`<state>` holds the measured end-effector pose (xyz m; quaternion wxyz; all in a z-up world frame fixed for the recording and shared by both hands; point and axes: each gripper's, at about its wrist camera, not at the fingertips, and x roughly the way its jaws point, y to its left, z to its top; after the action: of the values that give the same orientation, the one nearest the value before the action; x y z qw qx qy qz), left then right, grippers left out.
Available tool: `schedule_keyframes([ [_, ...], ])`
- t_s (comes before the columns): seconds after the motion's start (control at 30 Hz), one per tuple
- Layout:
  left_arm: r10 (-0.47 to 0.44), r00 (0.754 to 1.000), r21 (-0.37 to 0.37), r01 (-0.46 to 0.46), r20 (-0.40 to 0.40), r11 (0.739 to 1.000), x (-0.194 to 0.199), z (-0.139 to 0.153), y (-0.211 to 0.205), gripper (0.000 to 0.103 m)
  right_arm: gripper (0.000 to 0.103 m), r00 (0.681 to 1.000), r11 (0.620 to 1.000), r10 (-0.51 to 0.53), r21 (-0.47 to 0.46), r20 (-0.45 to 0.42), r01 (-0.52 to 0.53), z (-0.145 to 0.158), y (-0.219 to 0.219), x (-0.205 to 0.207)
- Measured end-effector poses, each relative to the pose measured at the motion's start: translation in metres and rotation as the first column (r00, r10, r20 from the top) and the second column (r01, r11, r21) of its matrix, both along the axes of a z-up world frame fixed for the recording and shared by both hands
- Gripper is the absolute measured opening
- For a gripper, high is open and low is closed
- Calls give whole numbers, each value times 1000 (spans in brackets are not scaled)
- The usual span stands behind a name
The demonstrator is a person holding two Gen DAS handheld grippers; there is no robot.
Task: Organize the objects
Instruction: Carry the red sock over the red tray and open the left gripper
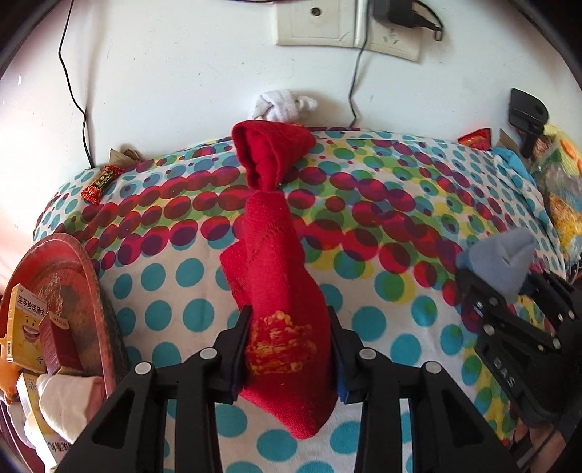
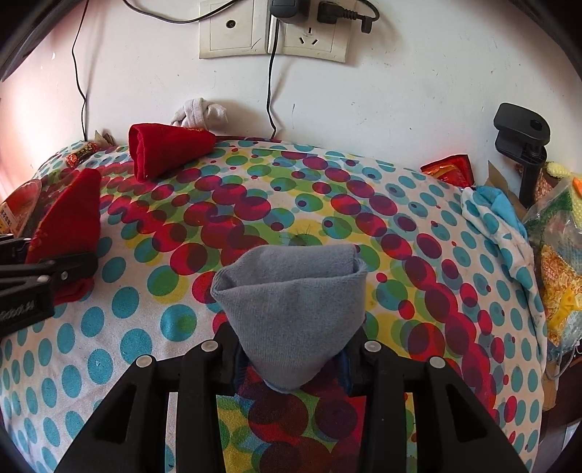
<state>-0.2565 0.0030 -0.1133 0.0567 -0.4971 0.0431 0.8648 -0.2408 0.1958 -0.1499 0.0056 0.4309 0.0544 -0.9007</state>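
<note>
My left gripper point(image 1: 289, 320) is shut on a red sock point(image 1: 280, 287) with yellow embroidery and holds it over the polka-dot blanket point(image 1: 382, 225). The same sock shows in the right wrist view point(image 2: 69, 218). A second red sock point(image 1: 271, 152), rolled up, lies at the blanket's far edge; in the right wrist view it sits at the far left point(image 2: 163, 149). My right gripper point(image 2: 294, 349) is shut on a folded grey-blue sock point(image 2: 291, 309), also seen at the right of the left wrist view point(image 1: 503, 258). A knotted white sock point(image 1: 283, 103) lies against the wall.
A red tray point(image 1: 91, 291) with medicine boxes point(image 1: 27, 327) stands at the left. A wrapped candy point(image 1: 100, 182) lies at the far left. A red packet point(image 2: 449, 169), a black clamp point(image 2: 522, 145) and bags point(image 2: 556, 254) crowd the right. Cables hang from wall sockets point(image 2: 272, 32).
</note>
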Motion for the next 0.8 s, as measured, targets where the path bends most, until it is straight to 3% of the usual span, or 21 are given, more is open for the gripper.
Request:
schedule_keyframes([
  [0.3, -46, 999, -21, 46, -16, 999, 32, 8, 10, 37, 36, 1000, 1000, 0, 29, -4, 0, 2, -4, 0],
  [0.8, -44, 998, -32, 42, -41, 999, 70, 25, -5, 37, 36, 1000, 999, 0, 43, -6, 0, 4, -6, 0],
])
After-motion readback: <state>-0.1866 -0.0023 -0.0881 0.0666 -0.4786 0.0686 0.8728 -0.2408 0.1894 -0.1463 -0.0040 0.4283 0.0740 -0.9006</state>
